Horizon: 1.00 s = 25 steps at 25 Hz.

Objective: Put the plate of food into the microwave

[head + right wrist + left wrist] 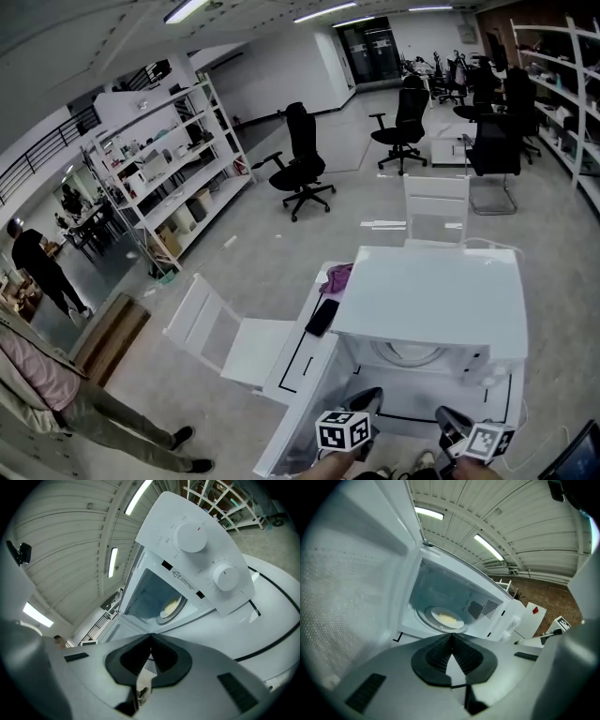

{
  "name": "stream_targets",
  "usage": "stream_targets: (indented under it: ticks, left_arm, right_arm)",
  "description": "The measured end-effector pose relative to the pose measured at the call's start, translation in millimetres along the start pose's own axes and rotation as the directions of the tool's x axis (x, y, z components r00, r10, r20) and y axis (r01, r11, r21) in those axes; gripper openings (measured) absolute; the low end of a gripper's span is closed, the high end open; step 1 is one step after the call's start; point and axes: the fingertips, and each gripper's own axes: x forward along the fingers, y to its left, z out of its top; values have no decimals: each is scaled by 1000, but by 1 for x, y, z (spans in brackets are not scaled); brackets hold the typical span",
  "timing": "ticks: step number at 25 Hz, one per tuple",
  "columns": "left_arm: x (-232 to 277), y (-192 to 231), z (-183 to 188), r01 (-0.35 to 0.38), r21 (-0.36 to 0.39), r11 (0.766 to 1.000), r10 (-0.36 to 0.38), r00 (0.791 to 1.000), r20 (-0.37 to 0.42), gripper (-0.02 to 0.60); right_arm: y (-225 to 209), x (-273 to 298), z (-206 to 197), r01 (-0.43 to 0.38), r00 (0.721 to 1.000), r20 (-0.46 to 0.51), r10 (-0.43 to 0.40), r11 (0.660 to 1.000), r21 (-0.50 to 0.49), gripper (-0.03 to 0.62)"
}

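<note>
The white microwave [427,298] stands on the white table [298,361] with its door [356,583] swung open to the left. Inside, on the turntable, lies the plate [447,618] of pale yellow food; the right gripper view also catches the plate [171,606] through the opening. My left gripper [451,637] is shut and holds nothing, a short way in front of the cavity. To its right, my right gripper [151,637] is also shut and holds nothing, below the control panel with its two knobs [190,536]. In the head view the left gripper [368,398] and the right gripper [450,419] show at the bottom edge.
A black phone [322,317] and a purple cloth [338,277] lie on the table left of the microwave. White chairs [225,337] stand left of and behind the table. A person [56,384] stands at far left. A dark laptop corner [577,455] shows at bottom right.
</note>
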Motion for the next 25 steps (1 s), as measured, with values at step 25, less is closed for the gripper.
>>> stream_targets:
  ticks: [25]
  left_arm:
    - [-30,-12,-21,26,7,1000,-26,1000,-12,5]
  right_arm:
    - [2,-9,-11,45,999,-22,-47,993,-109,0]
